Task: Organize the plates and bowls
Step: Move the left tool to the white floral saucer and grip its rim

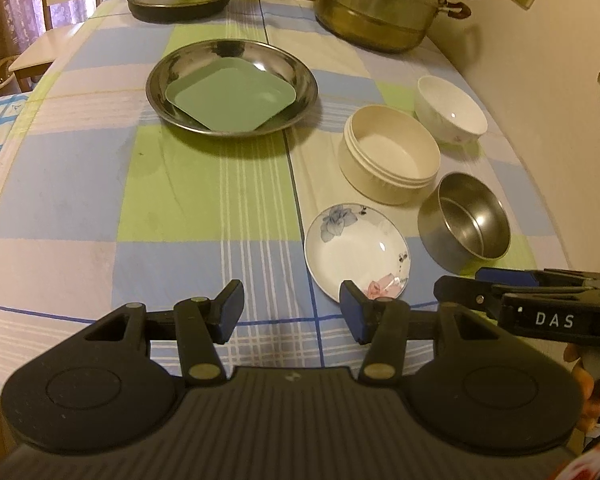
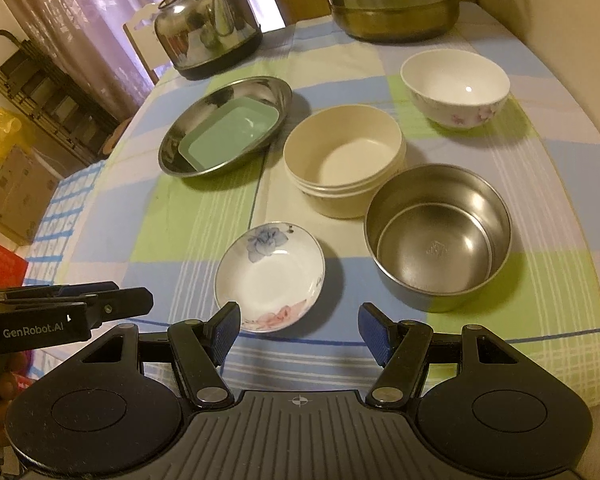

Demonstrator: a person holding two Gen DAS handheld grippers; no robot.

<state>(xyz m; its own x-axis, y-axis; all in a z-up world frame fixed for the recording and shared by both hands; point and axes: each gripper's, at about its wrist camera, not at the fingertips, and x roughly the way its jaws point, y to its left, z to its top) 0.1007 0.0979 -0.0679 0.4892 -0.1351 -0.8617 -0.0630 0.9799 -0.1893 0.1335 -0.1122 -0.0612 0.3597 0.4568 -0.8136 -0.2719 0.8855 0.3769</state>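
Both tongs, left tongs (image 1: 292, 312) and right tongs (image 2: 298, 332), tilt down over the worktop (image 1: 80, 200), jaws apart, gripping nothing. The left tongs' finger (image 1: 354, 312) hides the near rim of the floral saucer (image 1: 356, 252); the steamer pot (image 1: 384, 4) is cut off on top.

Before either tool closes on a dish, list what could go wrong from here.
1. The small flowered white saucer has a thin, glossy rim; it may slip from the open right tool.
2. The round steel bowl stands close against the cream plastic bowl; lifting one could knock the other.
3. The left tool, also open, hangs near the same saucer, so the two tools might collide.
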